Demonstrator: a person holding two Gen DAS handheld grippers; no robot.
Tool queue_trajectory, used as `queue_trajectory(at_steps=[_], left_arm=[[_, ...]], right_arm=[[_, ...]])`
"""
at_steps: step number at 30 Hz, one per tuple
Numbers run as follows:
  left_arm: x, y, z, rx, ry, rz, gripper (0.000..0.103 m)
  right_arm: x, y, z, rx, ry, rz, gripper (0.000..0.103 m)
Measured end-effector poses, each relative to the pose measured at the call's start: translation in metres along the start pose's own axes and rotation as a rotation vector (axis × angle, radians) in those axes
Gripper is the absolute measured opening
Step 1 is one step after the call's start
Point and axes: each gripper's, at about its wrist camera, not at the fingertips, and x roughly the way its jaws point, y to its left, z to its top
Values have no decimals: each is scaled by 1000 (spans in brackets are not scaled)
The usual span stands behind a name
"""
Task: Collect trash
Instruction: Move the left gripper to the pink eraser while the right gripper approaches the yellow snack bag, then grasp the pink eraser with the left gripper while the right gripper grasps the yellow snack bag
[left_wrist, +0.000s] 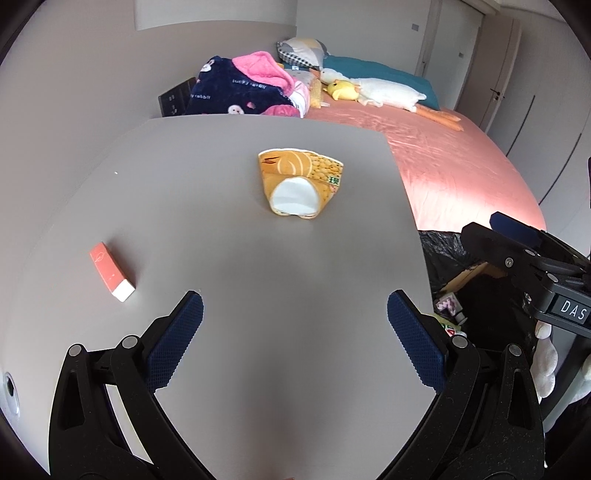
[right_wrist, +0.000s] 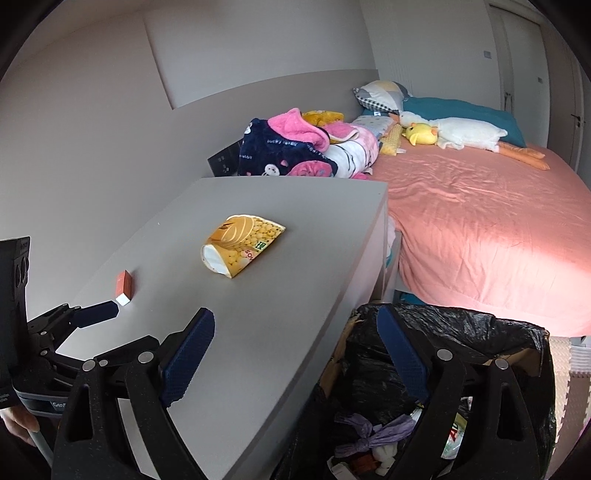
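Observation:
A squashed yellow paper cup (left_wrist: 301, 184) lies on its side on the grey table (left_wrist: 221, 258); it also shows in the right wrist view (right_wrist: 240, 245). A small orange and white box (left_wrist: 110, 271) lies at the table's left (right_wrist: 123, 284). My left gripper (left_wrist: 295, 314) is open and empty over the table, short of the cup. My right gripper (right_wrist: 295, 328) is open and empty, straddling the table's right edge above a bin lined with a black bag (right_wrist: 461, 354) that holds trash. The right gripper also shows at the right edge of the left wrist view (left_wrist: 517, 236).
A bed with a pink sheet (right_wrist: 480, 221) stands beyond the bin. Blankets (right_wrist: 295, 151), pillows and plush toys (right_wrist: 458, 134) lie at its head. A wall (left_wrist: 74, 110) runs along the table's left. The bin (left_wrist: 450, 251) sits low beside the table's right edge.

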Motion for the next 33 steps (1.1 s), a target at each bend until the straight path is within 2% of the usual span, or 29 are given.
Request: queue_trajectory(at_steps=[6,15,20,25,27,29,33], left_arm=[[3,26,2,-60,3,37,96],[10,66,5,-145,11,113,96],[13,84,5,-191,16,133,96],[14,106,6,-268,-2,203,96],[14,115,6,-305,-8,208,95],[16,123,6,-331,0,209,87],[23,137,5,-376,25,211,79]], right_arm=[[20,19,7,-11,26,21,90],[60,34,19,64,109,67,92],[80,42,25,95,137,69,92],[99,53,31,99,150,54,92],[107,59,34,92,153,42,92],[115,63,36,93,157,30,92],[130,68,41,123,166,-4,92]])
